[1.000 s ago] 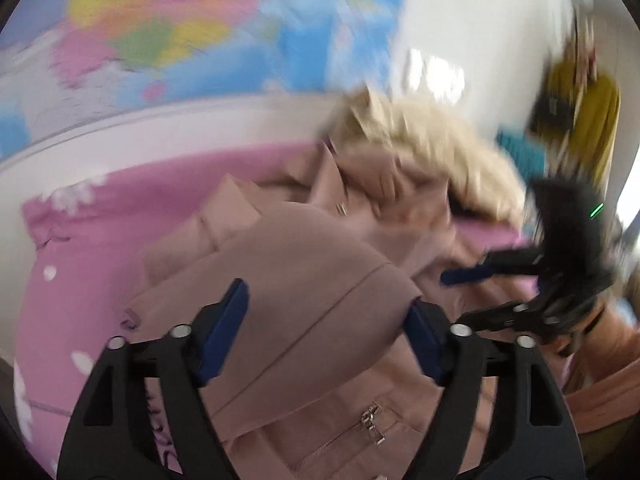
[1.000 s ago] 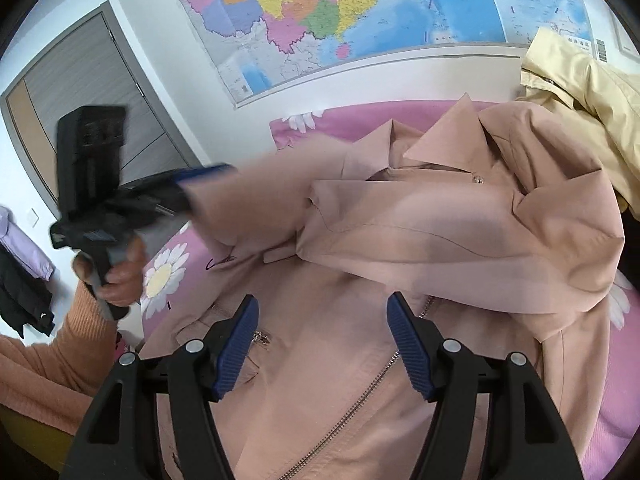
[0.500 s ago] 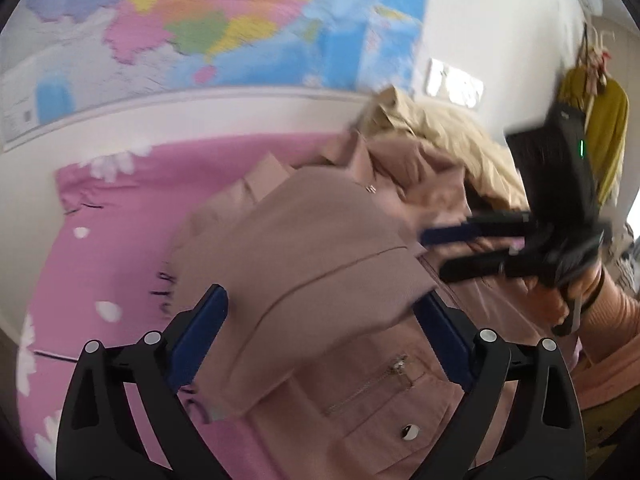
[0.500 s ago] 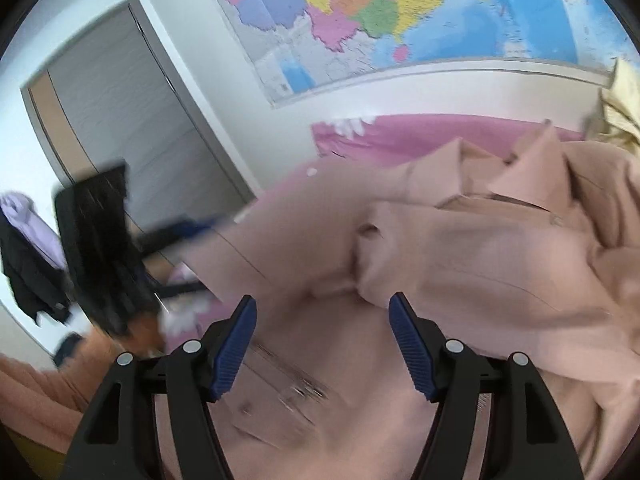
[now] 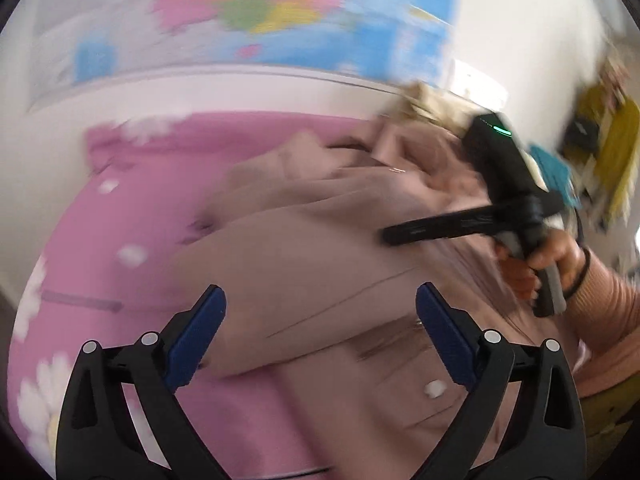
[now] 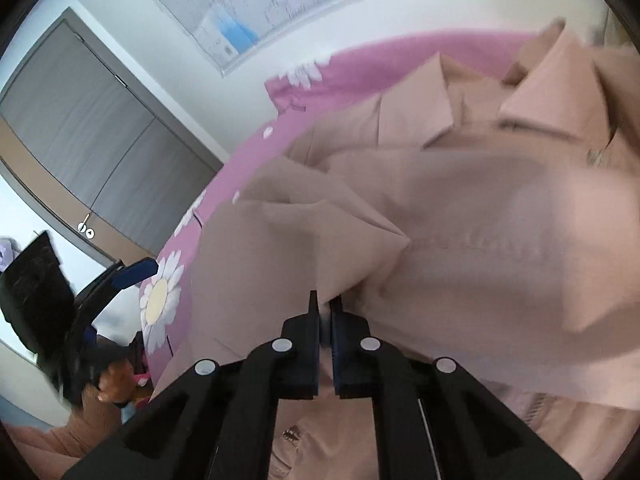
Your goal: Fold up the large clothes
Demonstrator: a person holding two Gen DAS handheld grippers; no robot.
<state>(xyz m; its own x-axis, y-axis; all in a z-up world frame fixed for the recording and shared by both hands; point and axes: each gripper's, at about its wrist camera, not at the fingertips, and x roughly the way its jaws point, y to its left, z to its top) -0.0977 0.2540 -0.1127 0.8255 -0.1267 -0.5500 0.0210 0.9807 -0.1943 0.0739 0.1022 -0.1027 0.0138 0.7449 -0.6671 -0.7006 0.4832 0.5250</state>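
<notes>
Pink daisy-printed bedspread [image 5: 132, 208] below a colourful wall map [image 5: 256, 12], grey sliding doors [image 6: 100, 128] far left in the right wrist view. Spread across it, a large dusty-pink zip jacket [image 5: 312, 252], collar toward the far wall, one sleeve already laid over the chest. Right gripper [image 6: 325, 312] just snapped shut, pinching a fold of sleeve fabric at the near edge, probably to carry it across for the next fold. Left gripper [image 5: 320, 324] with blue pads spread wide and just opened further, hovering over the jacket's near left side, nothing between the jaws, seemingly readied for a grab there. Cream garment [image 5: 432, 100] heaped at the far right, apart from the fold.
</notes>
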